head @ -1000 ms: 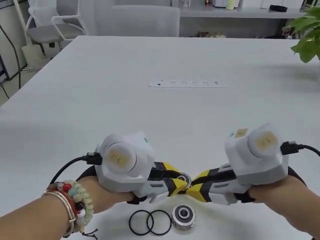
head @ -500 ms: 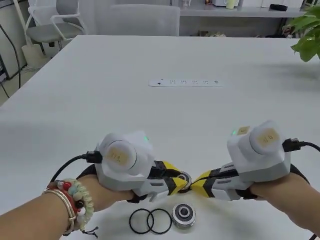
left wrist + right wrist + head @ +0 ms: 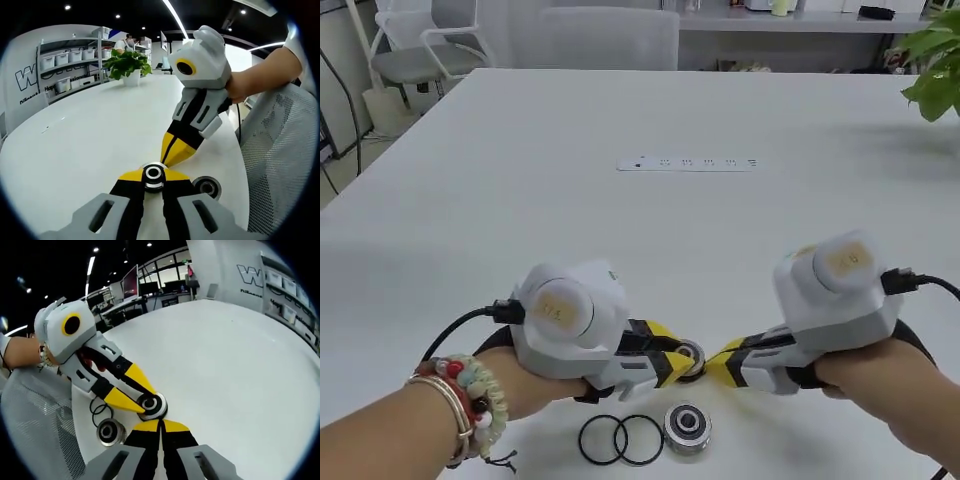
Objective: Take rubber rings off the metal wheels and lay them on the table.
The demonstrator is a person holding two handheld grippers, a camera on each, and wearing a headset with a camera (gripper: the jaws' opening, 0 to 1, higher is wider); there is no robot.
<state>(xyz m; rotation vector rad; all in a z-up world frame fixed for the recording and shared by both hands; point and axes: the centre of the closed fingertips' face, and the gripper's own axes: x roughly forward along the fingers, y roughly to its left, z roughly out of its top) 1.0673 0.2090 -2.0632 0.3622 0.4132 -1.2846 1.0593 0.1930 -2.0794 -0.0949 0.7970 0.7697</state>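
Metal wheel [image 3: 153,174], apparently in left gripper [image 3: 153,183].

A white power strip [image 3: 685,164] is shown at centre frame; a leafy plant [image 3: 932,70] is cut by the upper right edge; a grey office chair [image 3: 415,45] is placed at the upper left.

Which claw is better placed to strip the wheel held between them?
Likely the right claw: its shut tips meet the wheel at its rim, while the left claw clamps it.

light: bright, even, overhead strips [image 3: 173,16] | shadows: soft | focus: sharp | gripper views: fisheye-bent edges
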